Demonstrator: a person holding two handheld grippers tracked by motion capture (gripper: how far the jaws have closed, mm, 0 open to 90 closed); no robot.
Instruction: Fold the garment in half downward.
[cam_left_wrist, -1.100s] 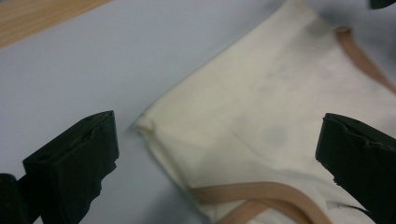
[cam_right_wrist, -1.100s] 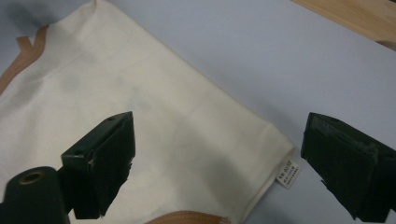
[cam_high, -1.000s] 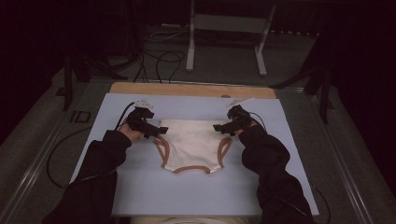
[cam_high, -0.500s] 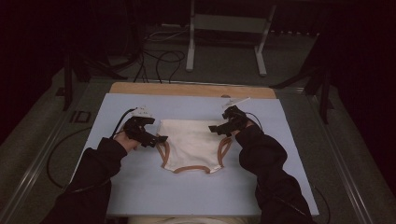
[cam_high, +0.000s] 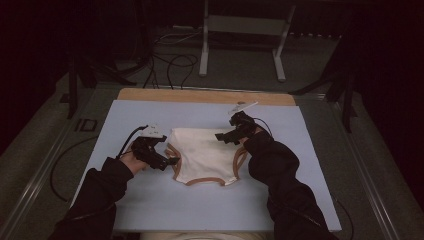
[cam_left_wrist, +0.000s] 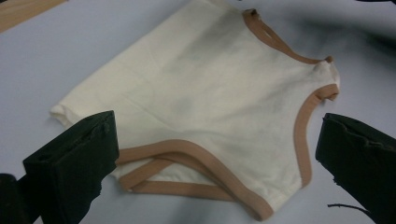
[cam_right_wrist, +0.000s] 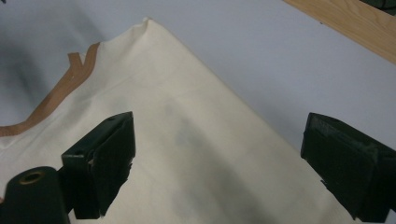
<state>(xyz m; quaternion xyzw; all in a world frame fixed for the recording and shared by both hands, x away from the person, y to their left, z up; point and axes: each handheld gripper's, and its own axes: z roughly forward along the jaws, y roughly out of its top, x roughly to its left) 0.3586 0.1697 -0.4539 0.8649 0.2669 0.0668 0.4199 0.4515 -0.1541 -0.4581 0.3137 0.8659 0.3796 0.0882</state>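
A cream garment (cam_high: 205, 155) with brown trim lies flat mid-tabletop (cam_high: 150, 210). The left gripper (cam_high: 167, 161) sits at its left edge and the right gripper (cam_high: 222, 137) over its upper right part. Both stand wide apart, seemingly holding nothing.

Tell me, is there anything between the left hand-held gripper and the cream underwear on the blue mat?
Nothing visible. The left hand-held gripper is open right at the underwear, with only bare blue mat around it.
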